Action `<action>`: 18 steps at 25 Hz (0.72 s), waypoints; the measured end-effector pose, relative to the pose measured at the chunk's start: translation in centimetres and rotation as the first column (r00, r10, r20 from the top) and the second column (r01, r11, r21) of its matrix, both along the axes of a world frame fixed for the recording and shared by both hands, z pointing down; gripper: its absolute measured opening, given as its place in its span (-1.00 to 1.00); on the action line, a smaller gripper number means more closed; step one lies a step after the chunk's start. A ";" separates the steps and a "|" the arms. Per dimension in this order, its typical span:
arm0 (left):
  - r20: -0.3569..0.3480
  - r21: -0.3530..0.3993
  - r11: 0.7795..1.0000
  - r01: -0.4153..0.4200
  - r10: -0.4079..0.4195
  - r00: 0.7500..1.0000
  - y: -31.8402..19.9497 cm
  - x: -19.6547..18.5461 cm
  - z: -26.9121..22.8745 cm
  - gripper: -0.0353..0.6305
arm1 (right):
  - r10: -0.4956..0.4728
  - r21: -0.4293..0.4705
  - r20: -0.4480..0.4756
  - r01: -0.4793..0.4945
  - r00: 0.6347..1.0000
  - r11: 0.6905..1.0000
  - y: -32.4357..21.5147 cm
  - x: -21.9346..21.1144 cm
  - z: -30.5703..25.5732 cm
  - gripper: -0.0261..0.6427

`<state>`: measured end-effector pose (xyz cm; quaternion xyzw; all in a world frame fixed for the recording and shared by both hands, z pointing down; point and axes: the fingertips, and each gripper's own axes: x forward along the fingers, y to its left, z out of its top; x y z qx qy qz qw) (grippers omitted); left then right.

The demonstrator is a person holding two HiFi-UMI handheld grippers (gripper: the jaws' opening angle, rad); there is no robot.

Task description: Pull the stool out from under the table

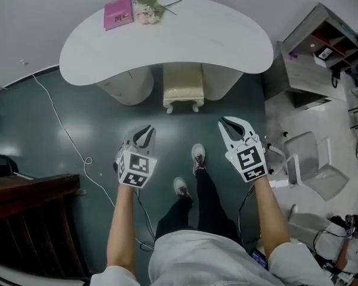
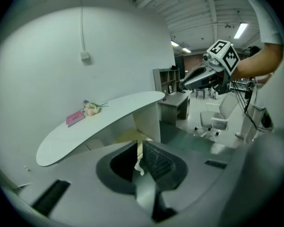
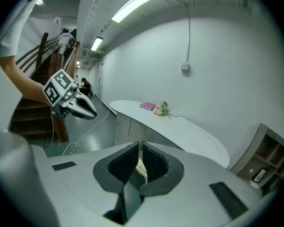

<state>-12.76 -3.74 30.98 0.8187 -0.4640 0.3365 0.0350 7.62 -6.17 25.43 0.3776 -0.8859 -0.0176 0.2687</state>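
A cream stool (image 1: 183, 92) with curved legs stands pushed in under the white curved table (image 1: 167, 37), between the table's two supports; only its front half shows. In the head view my left gripper (image 1: 144, 130) hangs shut and empty over the dark floor, below and left of the stool. To the stool's lower right my right gripper (image 1: 229, 123) is also shut and empty. Neither touches the stool. In the left gripper view the left gripper (image 2: 138, 144) points at the table (image 2: 99, 119), with the stool (image 2: 128, 136) just past its jaws. The right gripper (image 3: 140, 149) faces the table (image 3: 180, 131) too.
A pink book (image 1: 118, 13) and a small flower bunch (image 1: 148, 6) lie on the table. A grey shelf desk (image 1: 322, 52) and a white office chair (image 1: 310, 162) stand at the right. A dark wooden staircase (image 1: 30, 219) is at lower left, a white cable (image 1: 65, 136) on the floor.
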 end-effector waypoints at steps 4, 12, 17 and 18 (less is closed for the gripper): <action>0.000 -0.033 0.999 0.035 -0.035 0.999 -5.2 -1.7 6.8 -0.83 | 0.014 -0.046 0.011 -0.014 1.000 0.999 -5.8 0.5 7.2 -0.80; -0.024 -0.094 0.993 0.068 -0.071 0.997 -13.2 -2.7 21.1 -0.48 | -0.024 -0.117 -0.019 0.021 1.000 0.993 -14.2 -0.8 22.1 -0.37; -0.014 -0.139 0.988 0.069 -0.072 0.997 -16.6 -2.3 30.2 -0.39 | -0.025 -0.158 -0.045 0.017 0.999 0.987 -18.1 -0.2 31.6 -0.22; -0.014 -0.144 0.987 0.068 -0.071 0.997 -17.3 -2.2 32.0 -0.37 | -0.022 -0.170 -0.051 0.013 0.998 0.985 -18.6 0.1 33.6 -0.21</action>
